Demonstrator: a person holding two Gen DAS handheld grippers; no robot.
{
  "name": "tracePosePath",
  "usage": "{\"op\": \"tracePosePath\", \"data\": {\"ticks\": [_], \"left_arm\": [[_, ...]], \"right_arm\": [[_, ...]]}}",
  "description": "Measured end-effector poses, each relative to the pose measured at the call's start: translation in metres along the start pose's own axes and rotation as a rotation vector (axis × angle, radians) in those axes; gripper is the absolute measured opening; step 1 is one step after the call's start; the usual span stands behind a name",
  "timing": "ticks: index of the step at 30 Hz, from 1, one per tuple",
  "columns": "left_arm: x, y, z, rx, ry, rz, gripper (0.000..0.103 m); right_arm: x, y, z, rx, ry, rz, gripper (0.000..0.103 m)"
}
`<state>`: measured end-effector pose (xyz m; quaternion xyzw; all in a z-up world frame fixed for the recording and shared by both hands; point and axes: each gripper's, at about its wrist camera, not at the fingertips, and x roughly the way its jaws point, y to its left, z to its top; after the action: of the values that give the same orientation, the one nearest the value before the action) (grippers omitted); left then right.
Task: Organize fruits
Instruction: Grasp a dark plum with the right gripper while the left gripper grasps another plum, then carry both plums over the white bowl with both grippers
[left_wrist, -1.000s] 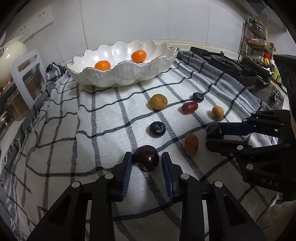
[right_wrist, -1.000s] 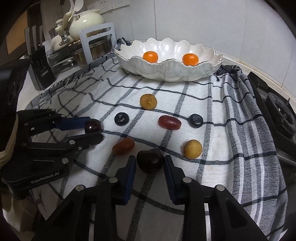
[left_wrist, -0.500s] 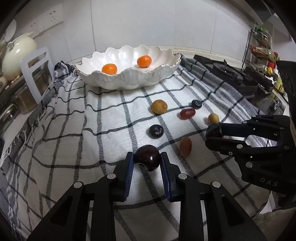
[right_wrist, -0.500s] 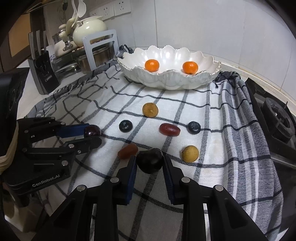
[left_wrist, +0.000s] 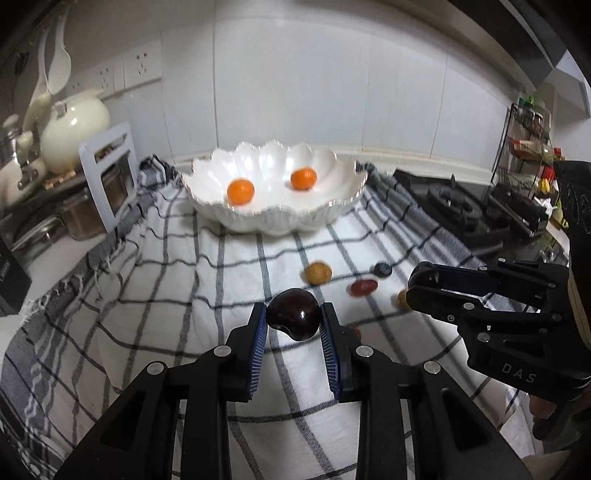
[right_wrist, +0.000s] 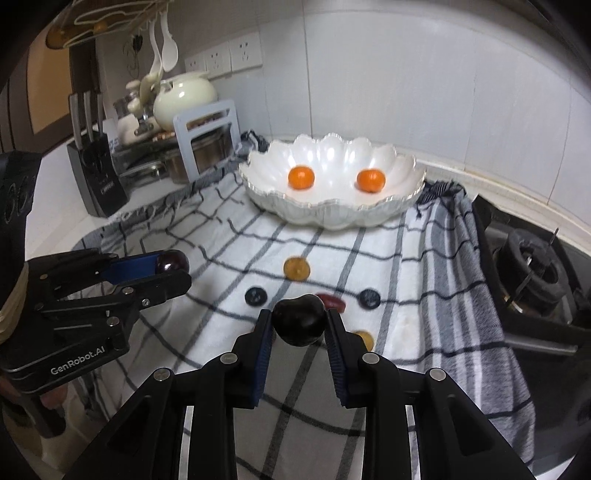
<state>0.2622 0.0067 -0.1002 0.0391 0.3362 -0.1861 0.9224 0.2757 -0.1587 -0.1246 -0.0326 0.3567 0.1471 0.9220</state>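
Now, bowl from left fingers: the white scalloped bowl (left_wrist: 275, 218) sits in the upper middle of the left wrist view, straight ahead of the left gripper (left_wrist: 293, 323) and well apart from it.
Left fingers: clamped on a dark plum (left_wrist: 293, 319), held clear of the checked cloth (left_wrist: 166, 295).
Right fingers: the right gripper (right_wrist: 298, 328) is clamped on a second dark plum (right_wrist: 298, 321), with the bowl (right_wrist: 332, 214) in the upper middle of its own view.
Nearer hand: hard to call; both look about equally far from the bowl (a judgement from two warped lenses).
Long axis: each plum is close to round, so no axis matters; the bowl runs wider across the frame than deep.
Oranges in bowl: two (right_wrist: 301, 177) (right_wrist: 370, 180).
Plums held: two.
Blueberries on cloth: two (right_wrist: 255, 296) (right_wrist: 369, 298).
Tan round fruits on cloth: two (right_wrist: 296, 268) (right_wrist: 364, 338).
Red grapes: one shows clearly (left_wrist: 364, 287); a second may hide behind the left fingers.
Counter: covered by the cloth, stove at right.
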Motion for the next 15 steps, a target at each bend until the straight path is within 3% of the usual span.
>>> {"op": "tracePosePath", "data": {"ticks": [15], "left_arm": [[-0.022,-0.007,0.045,-0.042,-0.149,0.025,0.029]], "right_arm": [[-0.032,-0.008,0.045,-0.019,-0.173,0.006,0.03]]}}
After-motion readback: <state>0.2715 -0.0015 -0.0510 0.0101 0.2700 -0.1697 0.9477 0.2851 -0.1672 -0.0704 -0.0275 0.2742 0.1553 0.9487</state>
